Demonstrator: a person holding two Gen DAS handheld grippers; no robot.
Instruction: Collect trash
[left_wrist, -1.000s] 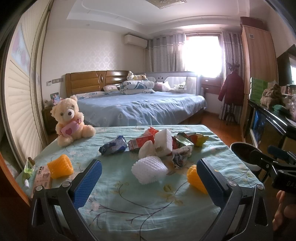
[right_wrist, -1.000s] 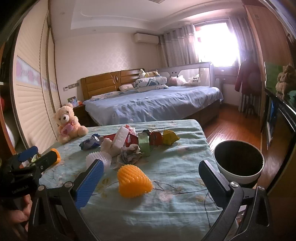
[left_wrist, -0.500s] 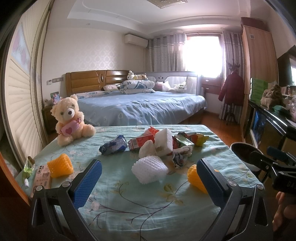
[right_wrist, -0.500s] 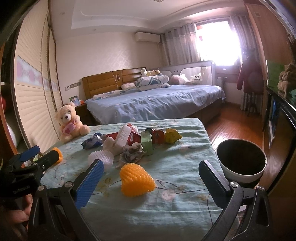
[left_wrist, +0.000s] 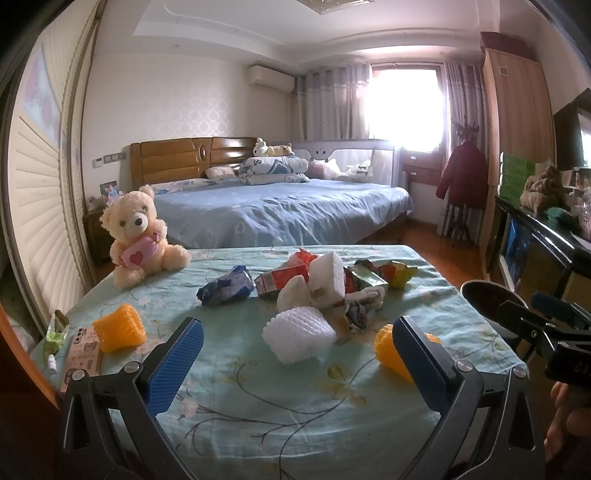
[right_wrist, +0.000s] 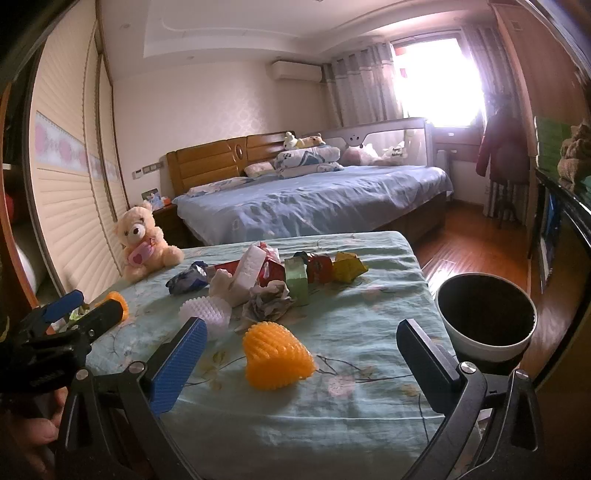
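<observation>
Trash lies piled mid-table: a white foam net (left_wrist: 298, 334), a blue wrapper (left_wrist: 226, 286), a red carton (left_wrist: 282, 277), white foam pieces (left_wrist: 327, 278) and crumpled paper (right_wrist: 269, 304). An orange foam net (right_wrist: 276, 355) lies just ahead of my right gripper (right_wrist: 301, 363), which is open and holds nothing. A second orange net (left_wrist: 119, 328) sits at the table's left. My left gripper (left_wrist: 297, 356) is open above the near table edge, facing the white net. A black-lined bin (right_wrist: 485, 317) stands on the floor right of the table.
A teddy bear (left_wrist: 138, 236) sits at the table's far left corner. A phone (left_wrist: 82, 352) and a small green packet (left_wrist: 57, 328) lie at the left edge. A large bed (left_wrist: 280, 214) is behind the table, a dark cabinet (left_wrist: 543, 247) to the right.
Both grippers stay open and nearly still. The right view has shifted slightly, so the orange net sits a little closer and more central between its fingers.
</observation>
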